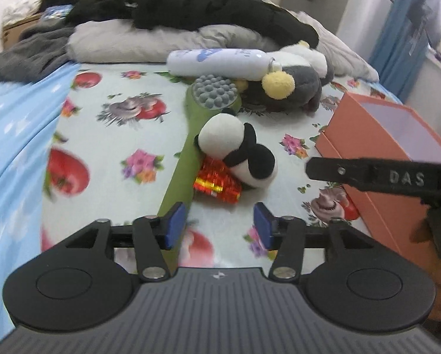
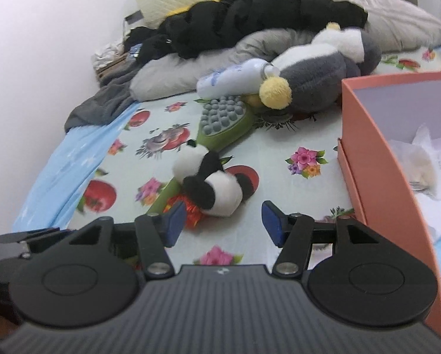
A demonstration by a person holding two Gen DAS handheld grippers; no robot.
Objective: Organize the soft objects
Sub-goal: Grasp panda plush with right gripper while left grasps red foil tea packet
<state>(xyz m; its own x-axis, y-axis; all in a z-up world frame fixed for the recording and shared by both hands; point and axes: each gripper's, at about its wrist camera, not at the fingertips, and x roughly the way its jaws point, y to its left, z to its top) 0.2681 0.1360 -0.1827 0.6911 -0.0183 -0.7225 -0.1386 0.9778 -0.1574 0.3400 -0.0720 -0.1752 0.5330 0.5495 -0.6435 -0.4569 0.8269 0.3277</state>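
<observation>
A small panda plush [image 1: 238, 150] [image 2: 213, 187] lies on the flowered bedsheet [image 1: 126, 135], resting on a shiny red packet [image 1: 217, 181] and a green massage brush [image 1: 202, 112] [image 2: 224, 122]. Behind it sits a larger grey-and-white plush with yellow pompoms [image 1: 291, 85] [image 2: 311, 70]. My left gripper [image 1: 219, 224] hovers open just short of the panda, nothing between its blue pads. My right gripper [image 2: 221, 224] is open too, the panda just ahead of its left fingertip. One finger of the right gripper [image 1: 367, 174] crosses the right side of the left wrist view.
An open orange box [image 1: 379, 153] [image 2: 376, 159] with papers inside stands on the bed at the right. A white bottle [image 1: 220, 62] [image 2: 232, 78] lies behind the brush. Grey pillows [image 1: 137, 41] and black clothing [image 1: 191, 3] pile at the bed's far end. A blue sheet [image 1: 16, 135] covers the left edge.
</observation>
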